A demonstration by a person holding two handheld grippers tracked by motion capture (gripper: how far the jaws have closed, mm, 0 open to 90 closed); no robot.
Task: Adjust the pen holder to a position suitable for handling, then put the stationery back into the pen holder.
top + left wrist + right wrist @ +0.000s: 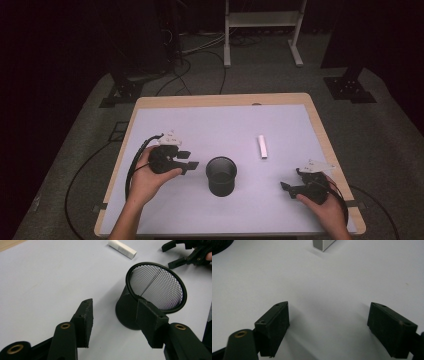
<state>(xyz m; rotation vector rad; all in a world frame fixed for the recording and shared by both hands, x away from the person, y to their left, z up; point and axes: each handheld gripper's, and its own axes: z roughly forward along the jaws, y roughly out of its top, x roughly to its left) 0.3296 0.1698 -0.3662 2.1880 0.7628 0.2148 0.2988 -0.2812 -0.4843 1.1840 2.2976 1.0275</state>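
A black mesh cup (221, 176) stands upright on the white mat, a little nearer than the table's middle, and looks empty (157, 287). My left gripper (190, 161) sits just left of the cup, open, with bare mat between its jaws (115, 306); its right jaw is close beside the cup's wall. A small white block (262, 146) lies flat beyond and to the right of the cup (122, 248). My right gripper (286, 188) rests low at the front right, open wide over bare mat (328, 313), with the block's end (322, 244) ahead of it.
The white mat covers a wooden table (225, 99) with a narrow bare rim. Cables trail off both front corners to the floor. A white frame (262, 30) and dark stands are on the carpet beyond the table. The right gripper (180, 252) shows past the cup.
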